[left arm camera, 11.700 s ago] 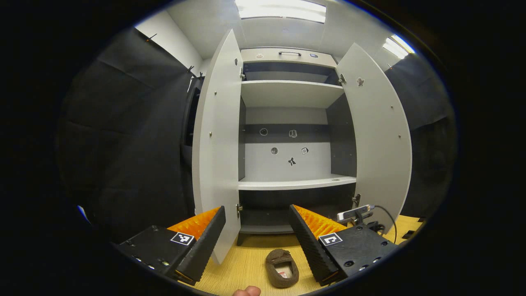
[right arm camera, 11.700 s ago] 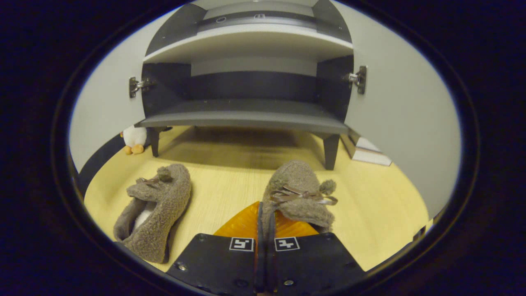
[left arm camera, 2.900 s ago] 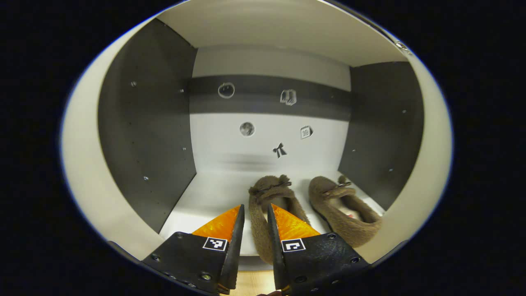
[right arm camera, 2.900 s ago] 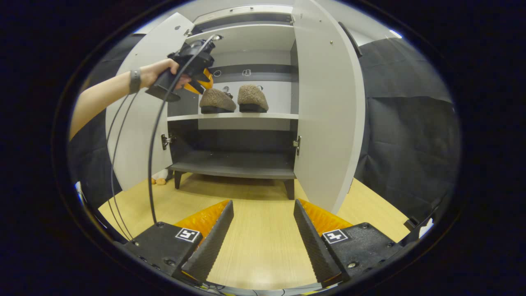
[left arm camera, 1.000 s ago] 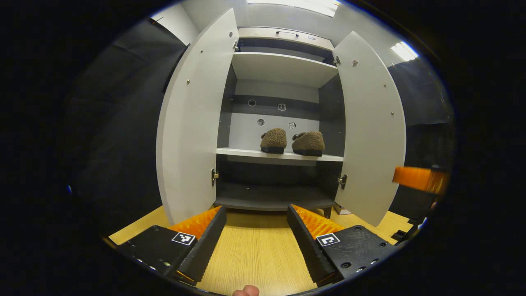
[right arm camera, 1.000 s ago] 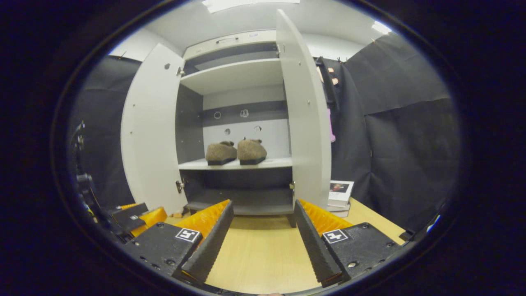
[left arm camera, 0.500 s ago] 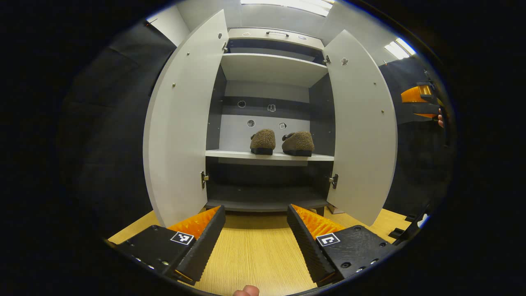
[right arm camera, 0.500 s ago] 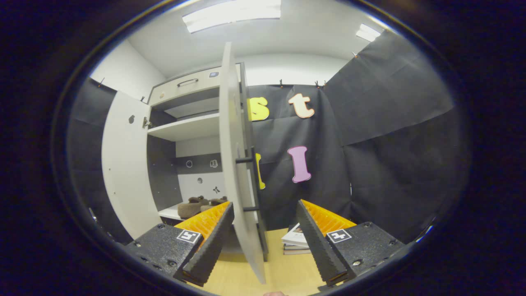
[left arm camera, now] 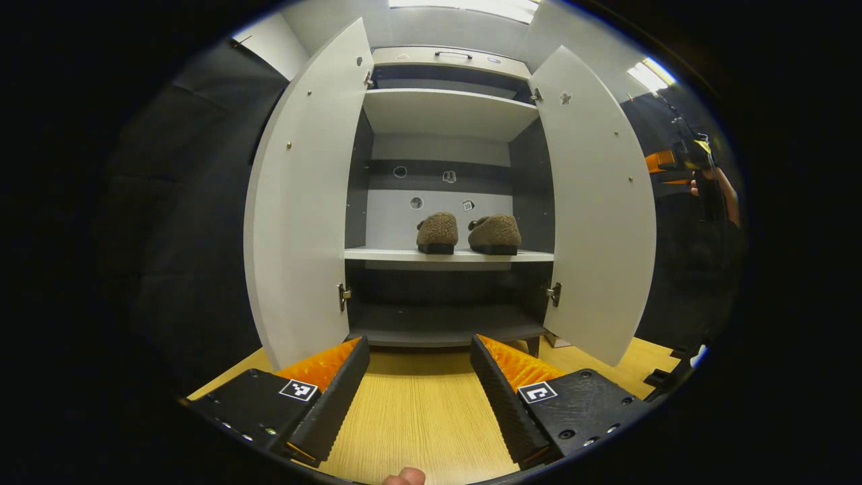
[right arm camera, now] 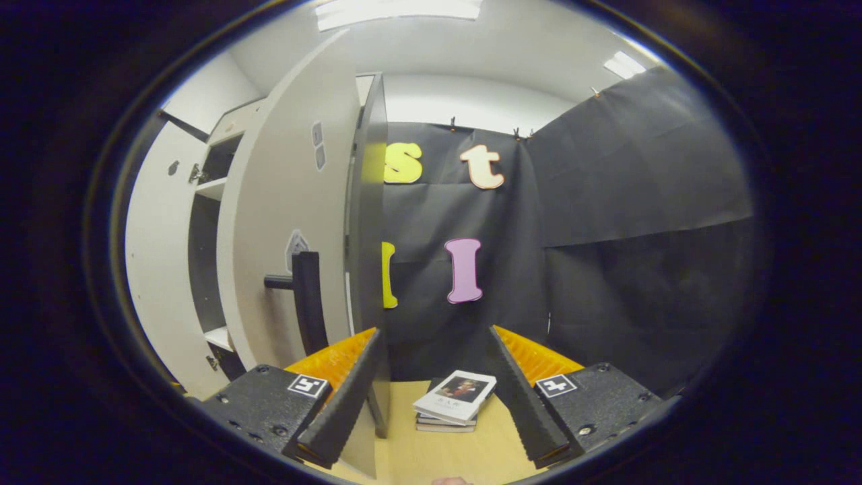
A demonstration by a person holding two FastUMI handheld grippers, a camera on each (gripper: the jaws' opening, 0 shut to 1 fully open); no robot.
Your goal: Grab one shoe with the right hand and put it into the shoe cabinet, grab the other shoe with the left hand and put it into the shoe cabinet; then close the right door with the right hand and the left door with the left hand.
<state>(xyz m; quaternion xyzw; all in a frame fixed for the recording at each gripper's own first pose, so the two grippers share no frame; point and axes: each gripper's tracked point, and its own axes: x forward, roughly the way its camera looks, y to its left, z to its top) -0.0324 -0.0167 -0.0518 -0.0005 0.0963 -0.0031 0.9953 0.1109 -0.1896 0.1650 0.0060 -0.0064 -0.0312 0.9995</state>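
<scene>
The left hand-held gripper hangs released above the wooden floor, facing a tall white shoe cabinet with two doors open. Two fuzzy brown shoes sit side by side on its middle shelf. The right hand-held gripper, also released, hangs beside the right door's outer face, near one black bar handle.

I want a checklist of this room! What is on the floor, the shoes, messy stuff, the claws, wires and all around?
Surface: bare wooden floor.
Job's things: two shoes side by side on the cabinet's middle shelf; left door and right door open.
Clutter: stack of books on the floor behind the right door.
Claws: left claw open, holding nothing; right claw open, beyond the right door's outer face, near its handle.
Cables: nothing seen.
Surroundings: black cloth wall, ceiling lights.
</scene>
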